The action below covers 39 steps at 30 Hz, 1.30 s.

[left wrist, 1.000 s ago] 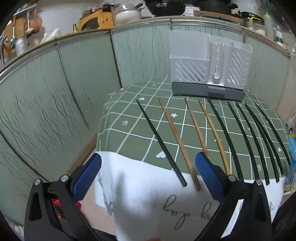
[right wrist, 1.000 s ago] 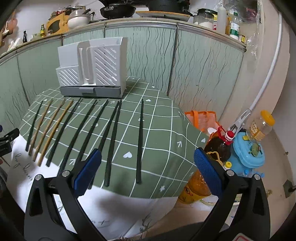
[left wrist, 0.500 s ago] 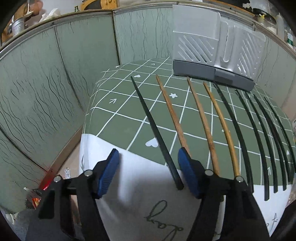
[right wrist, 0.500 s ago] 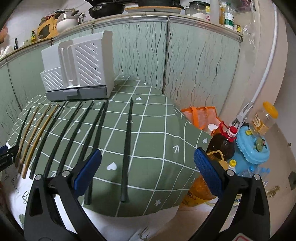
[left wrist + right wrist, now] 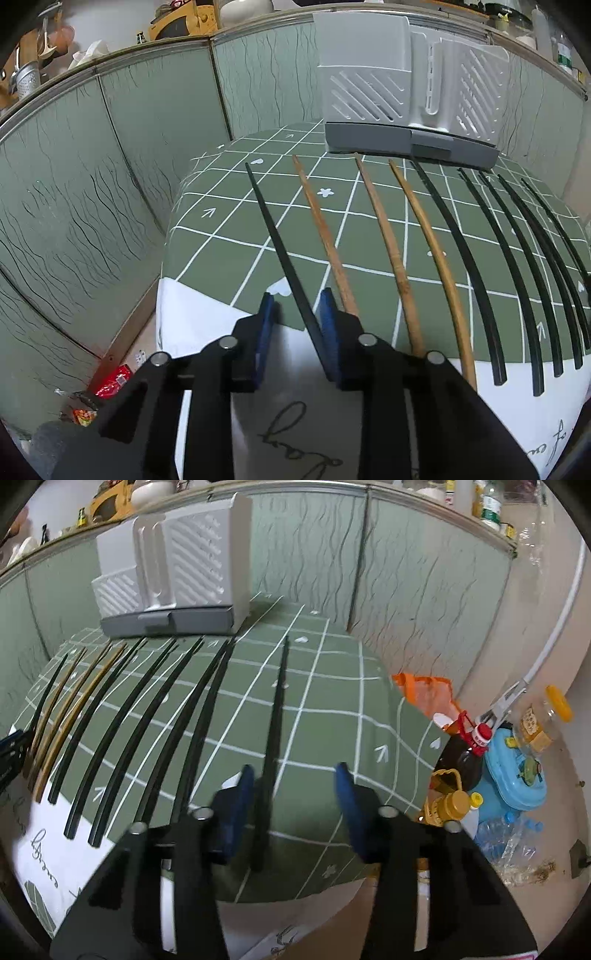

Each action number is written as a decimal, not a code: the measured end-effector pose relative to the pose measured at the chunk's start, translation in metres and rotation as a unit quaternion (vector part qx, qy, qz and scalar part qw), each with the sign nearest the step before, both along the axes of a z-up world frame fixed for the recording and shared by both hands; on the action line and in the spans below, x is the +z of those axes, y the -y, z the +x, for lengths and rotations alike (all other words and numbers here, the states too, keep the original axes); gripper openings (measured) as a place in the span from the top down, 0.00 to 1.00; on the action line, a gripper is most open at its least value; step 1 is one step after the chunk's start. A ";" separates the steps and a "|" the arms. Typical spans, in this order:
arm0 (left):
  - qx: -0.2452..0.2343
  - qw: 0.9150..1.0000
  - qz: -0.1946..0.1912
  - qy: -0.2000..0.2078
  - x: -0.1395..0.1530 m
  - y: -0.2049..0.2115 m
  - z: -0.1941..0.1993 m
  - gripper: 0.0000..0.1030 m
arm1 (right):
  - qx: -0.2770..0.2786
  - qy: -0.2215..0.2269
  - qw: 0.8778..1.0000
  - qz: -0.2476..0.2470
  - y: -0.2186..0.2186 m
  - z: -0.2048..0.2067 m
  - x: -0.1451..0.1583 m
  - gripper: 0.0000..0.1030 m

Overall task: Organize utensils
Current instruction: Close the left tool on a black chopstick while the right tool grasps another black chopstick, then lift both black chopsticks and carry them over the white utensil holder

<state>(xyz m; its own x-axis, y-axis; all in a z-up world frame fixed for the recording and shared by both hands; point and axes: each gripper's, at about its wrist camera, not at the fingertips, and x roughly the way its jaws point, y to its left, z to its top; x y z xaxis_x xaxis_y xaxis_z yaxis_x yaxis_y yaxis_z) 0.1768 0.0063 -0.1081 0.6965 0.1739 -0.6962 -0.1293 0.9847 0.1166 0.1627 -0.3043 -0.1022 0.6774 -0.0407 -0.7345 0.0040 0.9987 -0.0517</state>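
the left gripper (image 5: 295,308) is closing with the leftmost black chopstick (image 5: 273,240) between its blue pads, touching the right pad but clear of the other, while the right gripper (image 5: 295,786) is also closing around the rightmost black chopstick (image 5: 275,716), just beside its left pad with a wide gap to the right. both lie flat at the ends of a row of chopsticks on the green checked tablecloth (image 5: 229,236), before the grey utensil holder (image 5: 402,99). these sticks look light, stiff, thin and likely slick, so taking them near the thick near end, squarely across the pads, seems safest against rolling or pivoting.
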 end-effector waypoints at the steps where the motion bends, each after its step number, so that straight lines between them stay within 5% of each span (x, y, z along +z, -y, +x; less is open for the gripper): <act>1: -0.001 1.000 -0.001 0.003 0.000 0.000 -0.001 0.77 | 0.004 -0.003 1.000 0.001 -0.002 0.000 -0.002 0.80; 5: -0.003 1.000 0.001 0.009 -0.001 0.004 -0.003 0.85 | 0.011 -0.006 1.000 0.002 -0.009 -0.003 -0.005 0.91; 11: 0.005 1.000 -0.010 0.013 -0.001 0.000 -0.003 0.92 | -0.001 -0.004 1.000 0.014 -0.009 -0.006 -0.007 0.94; 39: -0.009 0.995 -0.028 0.099 0.085 -0.027 -0.032 0.92 | 0.001 0.066 0.996 0.057 0.001 -0.022 0.068 0.94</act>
